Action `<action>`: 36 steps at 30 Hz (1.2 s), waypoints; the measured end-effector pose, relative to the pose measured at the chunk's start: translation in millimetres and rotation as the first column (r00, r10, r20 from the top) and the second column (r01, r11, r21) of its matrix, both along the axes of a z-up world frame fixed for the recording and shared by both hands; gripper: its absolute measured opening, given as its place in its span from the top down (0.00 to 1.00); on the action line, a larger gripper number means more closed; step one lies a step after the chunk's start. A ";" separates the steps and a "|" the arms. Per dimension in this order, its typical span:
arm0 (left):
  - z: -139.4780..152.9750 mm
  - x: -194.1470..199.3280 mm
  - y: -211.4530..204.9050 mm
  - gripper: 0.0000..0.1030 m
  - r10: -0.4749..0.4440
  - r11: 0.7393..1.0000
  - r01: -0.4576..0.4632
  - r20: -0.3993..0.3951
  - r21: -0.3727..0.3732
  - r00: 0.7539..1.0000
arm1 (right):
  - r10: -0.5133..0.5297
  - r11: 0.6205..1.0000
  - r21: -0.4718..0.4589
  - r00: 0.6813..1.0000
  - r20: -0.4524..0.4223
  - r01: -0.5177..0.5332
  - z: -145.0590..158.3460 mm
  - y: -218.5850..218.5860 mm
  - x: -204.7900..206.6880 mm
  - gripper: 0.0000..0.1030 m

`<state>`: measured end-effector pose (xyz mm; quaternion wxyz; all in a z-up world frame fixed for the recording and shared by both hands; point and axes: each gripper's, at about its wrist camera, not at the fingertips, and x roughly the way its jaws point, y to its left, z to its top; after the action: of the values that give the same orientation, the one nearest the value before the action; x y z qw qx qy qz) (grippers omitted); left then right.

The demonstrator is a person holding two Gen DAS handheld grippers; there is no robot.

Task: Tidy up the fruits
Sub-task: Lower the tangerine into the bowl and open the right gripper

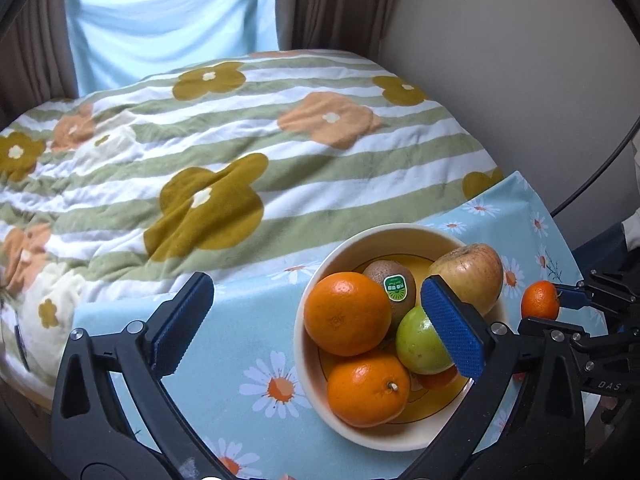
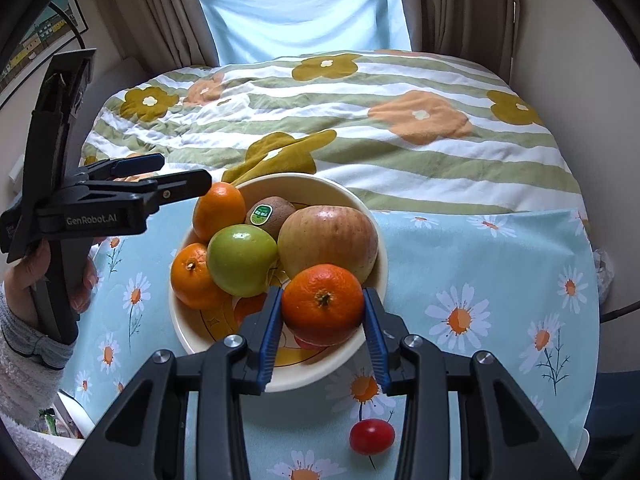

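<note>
Tilting downward, right tongs (image 2: 323,320) clasp mandarin (image 2: 322,303).

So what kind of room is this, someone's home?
Most likely a bedroom at home: a flowered quilt lies on a bed, curtains hang at the window, and a fruit bowl sits on a daisy-print cloth.

Place: home bedroom.
Bed: quilt (image 1: 248,148) with green and white stripes and large flower shapes, spread wide.
Window: brown curtains (image 2: 464,8) flanking a pale blue drape (image 2: 304,4).
Wall: framed picture (image 2: 38,36) at left.
Table: daisy-print cloth (image 2: 480,272) just beside the bed, bearing a cream bowl (image 2: 378,280) of fruit.
</note>
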<state>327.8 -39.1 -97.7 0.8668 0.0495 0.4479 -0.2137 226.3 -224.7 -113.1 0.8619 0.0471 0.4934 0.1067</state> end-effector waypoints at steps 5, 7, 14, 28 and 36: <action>11.0 -13.7 22.2 0.00 0.053 0.999 -0.053 0.007 -0.007 0.999 | 0.038 0.999 -0.014 0.999 0.000 -0.038 3.7 5.5 0.6 0.65; 12.4 -20.3 31.5 0.00 0.075 0.997 -0.075 0.003 -0.011 0.997 | 0.065 0.997 -0.030 0.998 -0.009 -0.065 3.2 10.5 2.3 0.65; 8.7 -44.9 62.3 0.00 0.143 0.990 -0.143 -0.011 -0.006 0.990 | 0.151 0.988 -0.012 0.987 -0.048 -0.152 -10.1 27.5 9.8 0.65; -11.1 -81.4 94.0 0.00 0.202 0.978 -0.204 -0.066 -0.031 0.977 | 0.179 0.977 -0.115 0.984 -0.023 -0.180 -31.1 46.9 7.9 0.55; -9.5 -90.9 91.1 0.00 0.196 0.980 -0.197 -0.063 -0.017 0.979 | 0.182 0.979 -0.101 0.983 0.036 -0.177 -25.1 47.1 -2.8 0.00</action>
<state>236.9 52.0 -107.2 0.8702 -0.0117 0.4741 -0.1336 223.5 -177.6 -138.2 0.8610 -0.0421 0.4807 0.1609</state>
